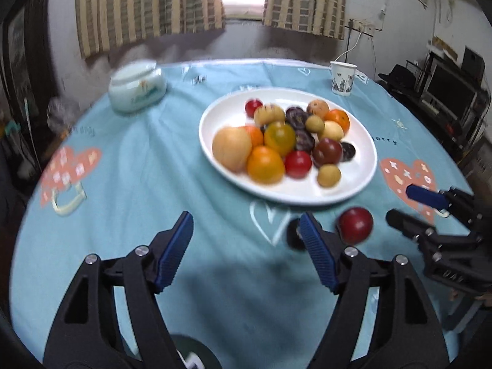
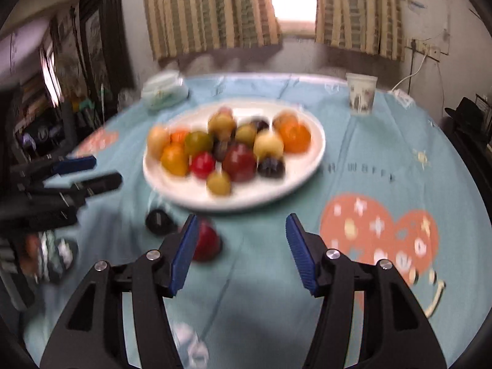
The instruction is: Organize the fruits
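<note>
We see a round table [image 1: 129,166] in a teal cloth with heart prints; both views are blurred. A white plate [image 1: 366,166] sits past table centre, toward 1 o'clock in the left view and 12 o'clock in the right, piled with fruits [image 1: 278,141]: orange, yellow, red and dark purple ones touching each other. Our left gripper [image 1: 246,236] hangs low over bare cloth at 6 o'clock with jaws spread wide, gripping nothing. Our right gripper [image 2: 241,236] is likewise wide apart and unladen, near the plate's front edge; in the left view it enters from 4 o'clock. A lidded white jar [image 1: 136,87] stands at 11 o'clock, well apart from the plate. A paper cup [image 1: 343,78] stands at 1 o'clock near the far edge. A red plum [image 1: 355,224] lies loose on the cloth just in front of the plate, between the two grippers. A small dark fruit [image 1: 293,233] lies just beside it, partly hidden by our left gripper's finger
</note>
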The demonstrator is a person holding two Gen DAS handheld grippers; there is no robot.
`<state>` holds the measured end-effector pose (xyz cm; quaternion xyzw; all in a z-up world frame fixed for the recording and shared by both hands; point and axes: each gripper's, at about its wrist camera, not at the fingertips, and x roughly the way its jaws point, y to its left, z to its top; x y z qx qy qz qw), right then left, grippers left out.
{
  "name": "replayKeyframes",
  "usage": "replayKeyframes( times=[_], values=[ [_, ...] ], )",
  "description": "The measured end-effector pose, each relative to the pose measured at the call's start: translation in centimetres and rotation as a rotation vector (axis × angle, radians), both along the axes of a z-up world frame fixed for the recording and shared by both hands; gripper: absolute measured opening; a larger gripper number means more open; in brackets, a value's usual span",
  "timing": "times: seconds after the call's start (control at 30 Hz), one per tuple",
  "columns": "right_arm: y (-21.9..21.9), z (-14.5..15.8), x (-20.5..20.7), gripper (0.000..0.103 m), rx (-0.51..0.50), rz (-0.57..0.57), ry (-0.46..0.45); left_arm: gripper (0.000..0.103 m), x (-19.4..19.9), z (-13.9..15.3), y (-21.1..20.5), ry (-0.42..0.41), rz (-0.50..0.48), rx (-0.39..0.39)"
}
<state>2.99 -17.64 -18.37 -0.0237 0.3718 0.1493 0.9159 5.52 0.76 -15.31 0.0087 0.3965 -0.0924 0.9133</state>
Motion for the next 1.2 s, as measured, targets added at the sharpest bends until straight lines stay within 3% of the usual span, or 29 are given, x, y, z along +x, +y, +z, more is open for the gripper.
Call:
replayKeyframes(
  times=[0.07,0.3,0.57,0.73,1.03,1.2],
  values=[
    [0.6,-0.7,-0.6,0.059,0.001,0.038,0.025,0.074,-0.5,-1.0,0.0,0.027,-0.016,-0.020],
    [3.1,-1.8,-1.5,0.059,-0.072,0.136,0.026,0.074,-1.2,-2.7,-1.6,0.020,-0.086,0.075],
    [2.9,-1.7,-1.2,0.059,-0.054,0.113,-0.001,0.075,-0.8,-3.3,-1.2,0.041,-0.055,0.099],
    [3.0,-1.8,1.2,0.059,0.002,0.088,0.049,0.075,-0.5,-3.5,-0.9,0.043,-0.040,0.108],
    [4.2,-2.9,3.5,0.059,-0.022,0.080,0.106,0.076,-0.3,-3.4,-0.4,0.051,-0.032,0.091],
    [4.8,-3.1,3.4,0.041,-0.035,0.111,0.107,0.076,-0.2,-3.6,-0.6,0.058,-0.035,0.094]
  ],
)
